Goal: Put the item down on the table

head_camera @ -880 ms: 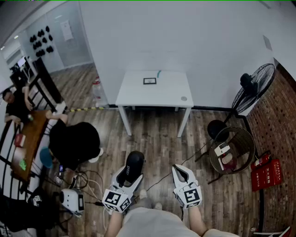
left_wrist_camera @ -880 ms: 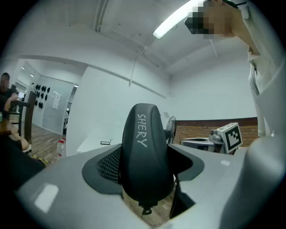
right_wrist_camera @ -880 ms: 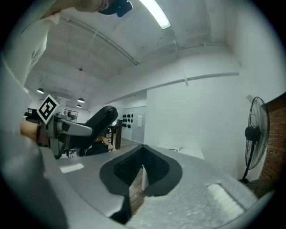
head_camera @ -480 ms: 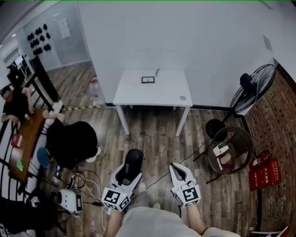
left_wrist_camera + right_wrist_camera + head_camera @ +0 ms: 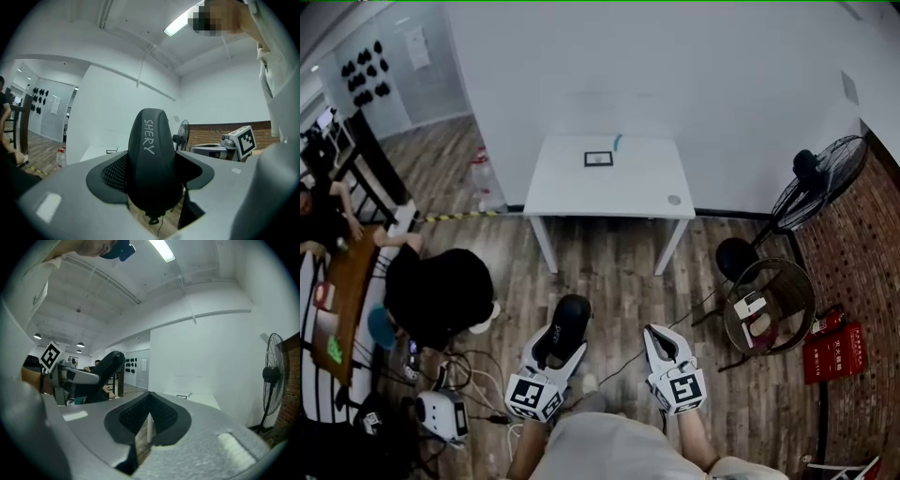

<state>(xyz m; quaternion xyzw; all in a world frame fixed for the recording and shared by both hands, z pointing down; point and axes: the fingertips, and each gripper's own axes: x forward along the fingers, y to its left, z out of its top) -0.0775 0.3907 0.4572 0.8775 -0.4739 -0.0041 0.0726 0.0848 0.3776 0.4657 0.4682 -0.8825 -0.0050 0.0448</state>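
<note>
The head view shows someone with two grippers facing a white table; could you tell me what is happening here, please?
A person stands on the wood floor holding a gripper in each hand. The left gripper is closed on a black oval item with white lettering, held level out in front. The right gripper is shut and empty beside it. The white table stands ahead against the wall, some way off, so the item is not yet set down there.

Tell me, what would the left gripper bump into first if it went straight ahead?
Probably the white rectangular table, though depth is unclear. The left gripper, clamping a black oval case, points across wooden floor toward it.
</note>
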